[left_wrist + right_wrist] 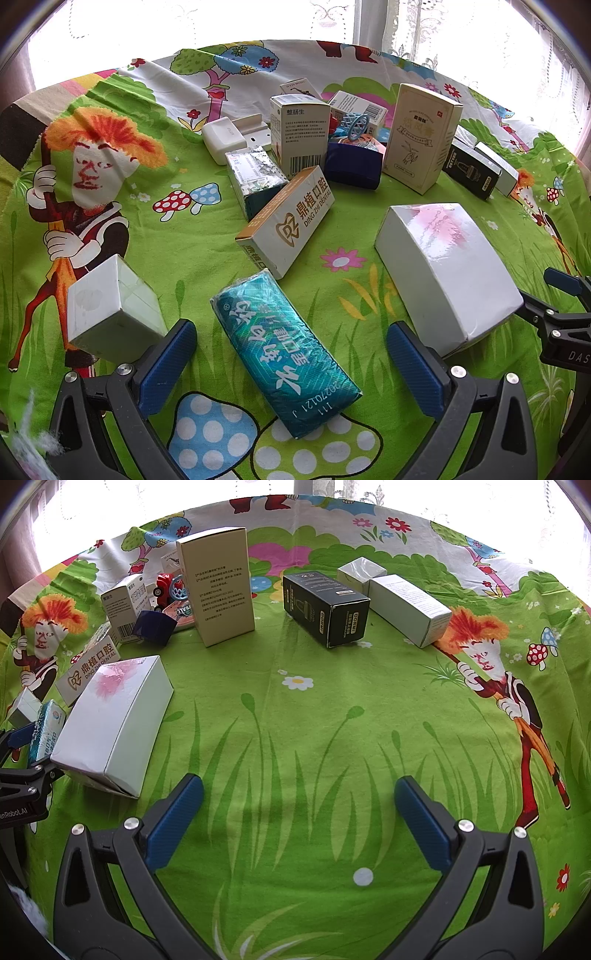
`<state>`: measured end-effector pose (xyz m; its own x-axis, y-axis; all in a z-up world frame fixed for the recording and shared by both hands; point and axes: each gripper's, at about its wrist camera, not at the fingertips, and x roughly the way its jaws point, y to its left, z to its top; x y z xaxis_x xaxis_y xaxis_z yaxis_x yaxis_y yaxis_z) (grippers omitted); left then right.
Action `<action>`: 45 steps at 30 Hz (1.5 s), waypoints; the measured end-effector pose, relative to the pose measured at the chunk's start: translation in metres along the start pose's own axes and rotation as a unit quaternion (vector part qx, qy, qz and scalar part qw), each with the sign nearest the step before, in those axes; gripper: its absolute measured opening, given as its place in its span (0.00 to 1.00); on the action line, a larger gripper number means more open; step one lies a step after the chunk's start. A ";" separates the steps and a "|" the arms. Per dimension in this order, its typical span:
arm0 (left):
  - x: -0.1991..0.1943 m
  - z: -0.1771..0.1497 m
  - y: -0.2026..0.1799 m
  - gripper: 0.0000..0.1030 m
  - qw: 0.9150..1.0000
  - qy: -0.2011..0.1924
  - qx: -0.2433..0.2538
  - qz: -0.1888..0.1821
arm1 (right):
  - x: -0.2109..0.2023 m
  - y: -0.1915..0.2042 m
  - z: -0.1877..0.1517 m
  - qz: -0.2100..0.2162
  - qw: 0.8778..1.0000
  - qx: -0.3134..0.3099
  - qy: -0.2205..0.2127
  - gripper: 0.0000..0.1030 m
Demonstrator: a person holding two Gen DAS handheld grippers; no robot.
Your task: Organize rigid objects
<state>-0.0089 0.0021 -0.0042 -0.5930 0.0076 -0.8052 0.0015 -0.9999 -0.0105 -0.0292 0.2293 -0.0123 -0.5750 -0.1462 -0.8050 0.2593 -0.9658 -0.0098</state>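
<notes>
Teal and glossy, the foil-wrapped packet (pixel 286 354) lies flat on the bench (pixel 295 709), its long axis running from near right to far left, its near end set between the blue ribbed pads of the left tongs (pixel 291 354). Those tongs stand wide apart and grip nothing. Just outside their left pad sits a small white cube-like carton (pixel 110 306); just outside the right pad lies a big white box (pixel 447 273), smooth card with a pink blush on top, its length pointing away and to the left. The right tongs (pixel 299 819) also gape wide, with only the green cartoon cloth (pixel 314 738) between their pads; the big white box lies to their left. Beyond the teal packet a cream dental carton (pixel 291 221) lies on its side, slanting far right. Farther off stand a barcode carton (pixel 299 136) and a tall cream box (pixel 421 136), upright, with a black carton (pixel 327 605) lying flat to the right.
</notes>
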 end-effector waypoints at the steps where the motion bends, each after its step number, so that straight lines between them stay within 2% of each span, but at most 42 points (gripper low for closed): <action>1: 0.000 0.000 0.000 1.00 1.000 0.000 0.000 0.000 | 0.000 0.000 0.000 0.000 1.000 0.000 0.000 1.00; 45: 0.003 0.004 -0.002 1.00 1.000 0.000 0.001 0.000 | 0.001 0.000 -0.001 0.001 1.000 -0.002 -0.003 1.00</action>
<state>-0.0133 0.0043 -0.0040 -0.5932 0.0073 -0.8050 0.0007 -1.0000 -0.0096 -0.0294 0.2297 -0.0133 -0.5790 -0.1489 -0.8016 0.2637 -0.9646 -0.0112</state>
